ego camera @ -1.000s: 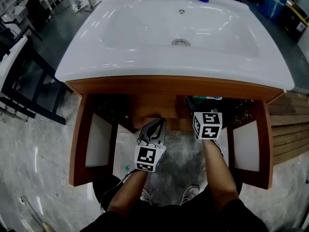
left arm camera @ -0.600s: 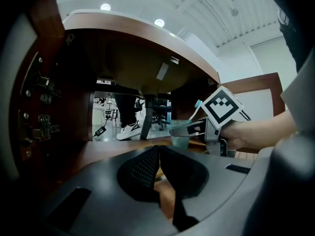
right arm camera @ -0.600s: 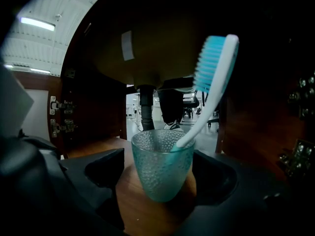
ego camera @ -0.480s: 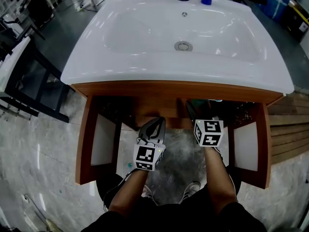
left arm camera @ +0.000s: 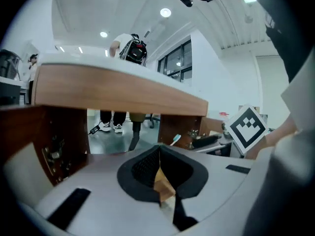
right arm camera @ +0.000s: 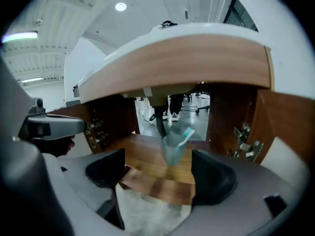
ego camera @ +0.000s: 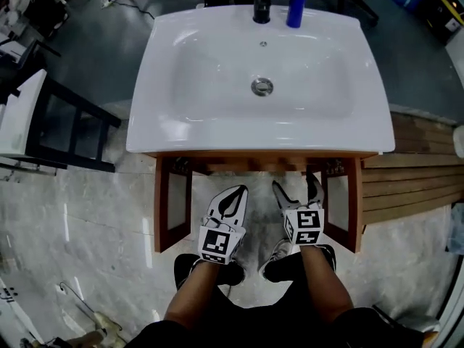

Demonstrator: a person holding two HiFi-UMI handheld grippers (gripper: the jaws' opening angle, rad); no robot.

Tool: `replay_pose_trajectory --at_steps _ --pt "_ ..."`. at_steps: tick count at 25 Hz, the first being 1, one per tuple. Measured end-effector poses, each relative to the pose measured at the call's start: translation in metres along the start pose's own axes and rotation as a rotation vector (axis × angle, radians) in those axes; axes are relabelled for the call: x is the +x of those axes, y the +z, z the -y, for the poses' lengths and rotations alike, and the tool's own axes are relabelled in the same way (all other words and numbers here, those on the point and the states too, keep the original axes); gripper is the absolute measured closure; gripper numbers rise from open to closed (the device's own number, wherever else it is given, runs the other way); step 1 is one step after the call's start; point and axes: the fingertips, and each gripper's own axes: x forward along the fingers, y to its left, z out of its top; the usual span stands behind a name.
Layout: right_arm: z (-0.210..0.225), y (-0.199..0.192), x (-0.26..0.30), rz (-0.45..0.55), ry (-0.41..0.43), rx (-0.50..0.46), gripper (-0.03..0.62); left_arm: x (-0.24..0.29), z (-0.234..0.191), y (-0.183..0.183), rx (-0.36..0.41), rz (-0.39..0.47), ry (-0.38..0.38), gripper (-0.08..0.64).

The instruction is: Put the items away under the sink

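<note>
A clear teal cup (right arm camera: 173, 149) with a toothbrush in it stands on the wooden shelf (right arm camera: 147, 156) inside the open cabinet under the white sink (ego camera: 167, 85). My right gripper (right arm camera: 162, 168) is open just in front of the shelf; its jaws have just been opening and nothing is between them. In the head view the right gripper (ego camera: 296, 191) sits below the cabinet's front edge. My left gripper (ego camera: 230, 198) is beside it, shut and empty. In the left gripper view that gripper (left arm camera: 158, 173) points into the cabinet, where the toothbrush (left arm camera: 176, 139) shows to the right.
Both cabinet doors, left (ego camera: 172, 201) and right (ego camera: 344, 205), hang open. A blue bottle (ego camera: 296, 2) and a black faucet (ego camera: 262, 6) stand at the sink's back edge. A slatted wooden platform (ego camera: 413, 172) lies to the right, a black rack (ego camera: 65, 129) to the left.
Both grippers have drawn back out of the cabinet and risen. The right gripper's jaws, earlier hidden under the cabinet edge, now show spread wide. The head view now takes in the whole sink.
</note>
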Motion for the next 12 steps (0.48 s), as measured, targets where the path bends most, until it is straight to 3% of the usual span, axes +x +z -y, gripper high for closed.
replay_pose_trajectory --at_steps 4,7,12 --pt "-0.021 0.065 -0.068 0.014 0.008 -0.013 0.212 -0.040 0.018 0.068 -0.032 -0.017 -0.011 0.538" --pt "-0.032 0.123 -0.115 0.057 -0.013 -0.049 0.370 -0.064 0.023 0.122 -0.042 -0.022 -0.003 0.538" --pt "-0.034 0.212 -0.180 0.148 -0.066 -0.075 0.557 -0.095 0.039 0.202 -0.017 -0.005 0.009 0.539"
